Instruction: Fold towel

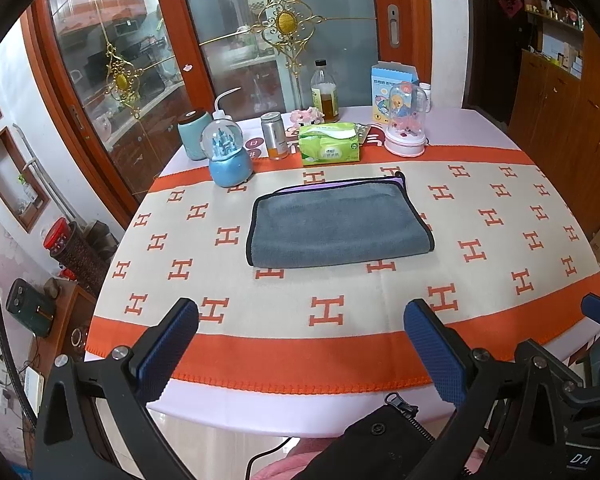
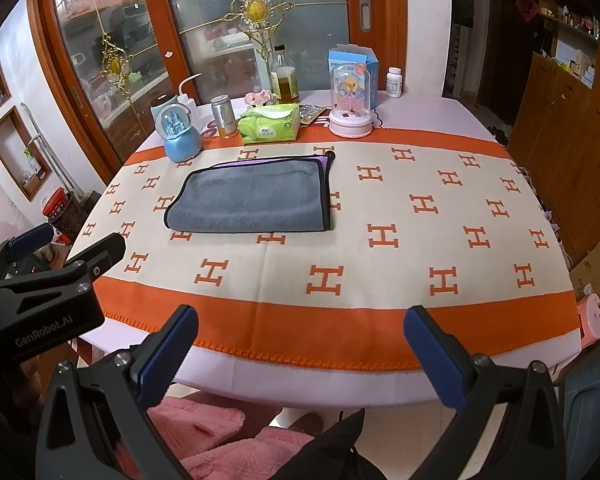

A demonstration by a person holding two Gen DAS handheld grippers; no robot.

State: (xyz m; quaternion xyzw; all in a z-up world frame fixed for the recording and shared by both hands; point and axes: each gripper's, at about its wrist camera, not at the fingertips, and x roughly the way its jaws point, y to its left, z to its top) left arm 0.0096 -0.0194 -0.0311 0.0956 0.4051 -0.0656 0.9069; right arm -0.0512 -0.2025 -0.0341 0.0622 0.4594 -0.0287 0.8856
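Note:
A grey towel (image 1: 338,226) with a black hem and a purple underside lies folded flat on the cream and orange cloth; it also shows in the right wrist view (image 2: 250,200). My left gripper (image 1: 300,320) is open and empty, held above the near table edge, short of the towel. My right gripper (image 2: 300,326) is open and empty, also at the near edge, right of the towel. The left gripper shows at the left of the right wrist view (image 2: 70,244), open.
Along the far side stand a blue snow globe (image 1: 230,154), a teal cup (image 1: 194,134), a metal can (image 1: 275,134), a green tissue pack (image 1: 330,144), an oil bottle (image 1: 324,92), a pink dome toy (image 1: 406,122) and a blue box (image 1: 392,76). A glass door is behind.

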